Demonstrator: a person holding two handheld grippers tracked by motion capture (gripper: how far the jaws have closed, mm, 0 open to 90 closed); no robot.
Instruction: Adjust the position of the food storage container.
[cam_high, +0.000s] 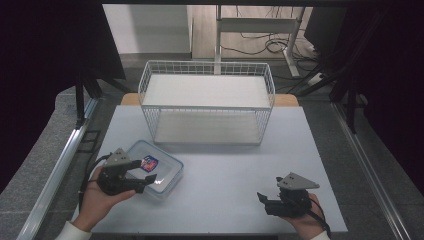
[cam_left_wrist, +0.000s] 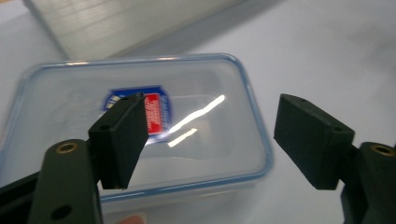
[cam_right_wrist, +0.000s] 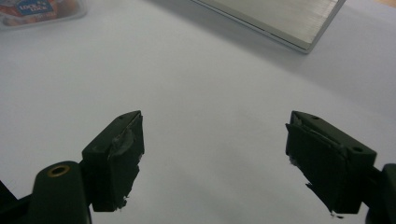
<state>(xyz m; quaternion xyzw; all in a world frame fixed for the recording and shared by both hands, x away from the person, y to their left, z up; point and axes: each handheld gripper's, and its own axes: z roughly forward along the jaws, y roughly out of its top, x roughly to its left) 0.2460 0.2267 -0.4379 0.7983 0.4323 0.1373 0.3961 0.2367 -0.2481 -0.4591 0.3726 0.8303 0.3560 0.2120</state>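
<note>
Wide bare table (cam_high: 235, 165) beside container (cam_high: 159, 170)

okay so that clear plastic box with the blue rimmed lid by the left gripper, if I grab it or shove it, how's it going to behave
The clear lidded container looks like rigid plastic, so it should probably keep its shape in a grip. Glare on its glossy lid suggests the left gripper, now open over it, could slip. It seems to hold nothing, so it is likely light, and being low and flat it should slide on the table rather than tip.
</note>
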